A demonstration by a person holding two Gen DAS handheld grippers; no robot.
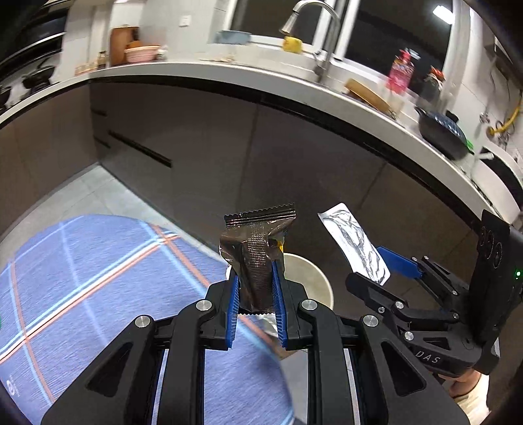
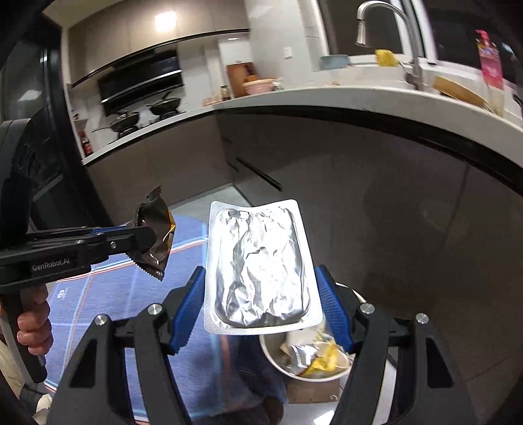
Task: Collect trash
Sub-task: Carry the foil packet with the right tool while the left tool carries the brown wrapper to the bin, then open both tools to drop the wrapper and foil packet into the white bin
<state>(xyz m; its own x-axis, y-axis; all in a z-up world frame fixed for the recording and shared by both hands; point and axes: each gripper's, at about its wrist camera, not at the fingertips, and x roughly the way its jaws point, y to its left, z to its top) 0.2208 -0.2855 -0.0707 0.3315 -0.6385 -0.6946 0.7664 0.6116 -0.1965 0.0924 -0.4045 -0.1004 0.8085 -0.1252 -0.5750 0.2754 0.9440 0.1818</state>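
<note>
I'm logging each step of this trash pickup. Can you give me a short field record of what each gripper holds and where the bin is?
left gripper: shut on a dark crinkled snack wrapper
right gripper: holds a flat silver foil blister pack by its two side edges
bin: round pale trash bin on the floor, below both grippers
bin contents: foil and yellow wrappers
floor nearby: blue plaid rug

Indoor lighting is moderate and comes from ceiling lights (image 2: 165,20), which show as blown-out patches. The window (image 1: 402,29) is black. Items on the counter (image 1: 228,70) are smeared by motion blur. The foil pack (image 2: 258,264) shows bright glare. Fisheye distortion bends the counter edge, and the corners are dark.
</note>
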